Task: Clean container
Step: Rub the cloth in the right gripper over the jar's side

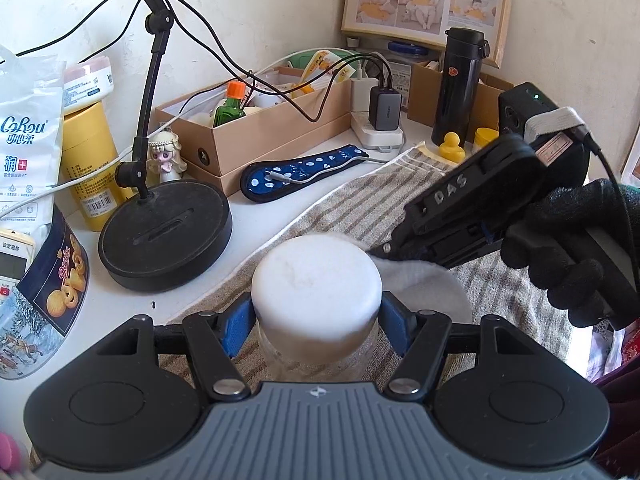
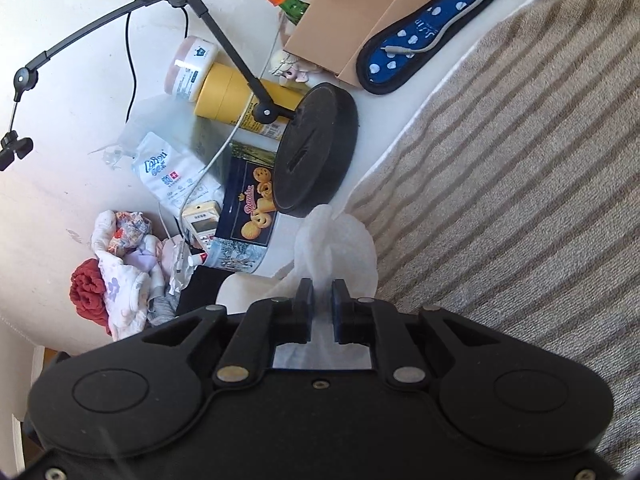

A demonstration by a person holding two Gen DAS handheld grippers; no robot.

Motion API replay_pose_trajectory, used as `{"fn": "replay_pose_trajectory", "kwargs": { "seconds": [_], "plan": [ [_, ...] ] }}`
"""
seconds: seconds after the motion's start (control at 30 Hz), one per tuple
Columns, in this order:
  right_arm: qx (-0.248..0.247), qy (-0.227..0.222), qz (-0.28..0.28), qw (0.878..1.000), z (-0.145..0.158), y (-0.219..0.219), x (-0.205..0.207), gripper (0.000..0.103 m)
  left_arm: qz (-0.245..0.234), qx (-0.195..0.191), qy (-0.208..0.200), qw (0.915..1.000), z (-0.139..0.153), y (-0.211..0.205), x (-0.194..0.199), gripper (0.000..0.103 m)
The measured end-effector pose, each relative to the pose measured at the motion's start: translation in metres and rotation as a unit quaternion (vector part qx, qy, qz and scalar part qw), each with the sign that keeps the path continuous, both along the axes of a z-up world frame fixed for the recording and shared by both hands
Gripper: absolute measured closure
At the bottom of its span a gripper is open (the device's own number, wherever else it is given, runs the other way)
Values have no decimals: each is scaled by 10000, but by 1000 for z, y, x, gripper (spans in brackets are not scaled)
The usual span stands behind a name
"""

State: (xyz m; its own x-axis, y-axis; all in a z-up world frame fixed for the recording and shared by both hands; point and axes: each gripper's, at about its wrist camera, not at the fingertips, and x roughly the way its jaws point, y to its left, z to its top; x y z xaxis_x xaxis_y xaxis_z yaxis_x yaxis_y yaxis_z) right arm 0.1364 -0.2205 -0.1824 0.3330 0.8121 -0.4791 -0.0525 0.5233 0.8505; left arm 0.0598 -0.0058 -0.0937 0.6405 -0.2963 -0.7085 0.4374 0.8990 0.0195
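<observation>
Cluttered desk, "DAS" right claw (image 1: 380,249), "Danisa" tin (image 1: 48,300)

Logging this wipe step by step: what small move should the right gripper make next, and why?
Probably sweep the white wipe across the jar's white lid. The right gripper pinches it at the lid's far edge, while the left gripper clamps the jar.
</observation>
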Motion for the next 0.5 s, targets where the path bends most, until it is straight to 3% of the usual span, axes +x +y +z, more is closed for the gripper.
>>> {"fn": "replay_pose_trajectory", "kwargs": {
  "seconds": [0.33,0.4,0.5],
  "plan": [
    [-731,222,285,9967,-21,8,-4,96,90,20,-38,10000,-1,-2,-2,37],
    [-743,216,300,9966,-21,8,-5,96,-133,61,-33,9999,0,0,-1,37],
    [-756,180,293,9965,-18,6,-8,96,-834,295,-87,9960,2,5,2,37]
  ]
}}
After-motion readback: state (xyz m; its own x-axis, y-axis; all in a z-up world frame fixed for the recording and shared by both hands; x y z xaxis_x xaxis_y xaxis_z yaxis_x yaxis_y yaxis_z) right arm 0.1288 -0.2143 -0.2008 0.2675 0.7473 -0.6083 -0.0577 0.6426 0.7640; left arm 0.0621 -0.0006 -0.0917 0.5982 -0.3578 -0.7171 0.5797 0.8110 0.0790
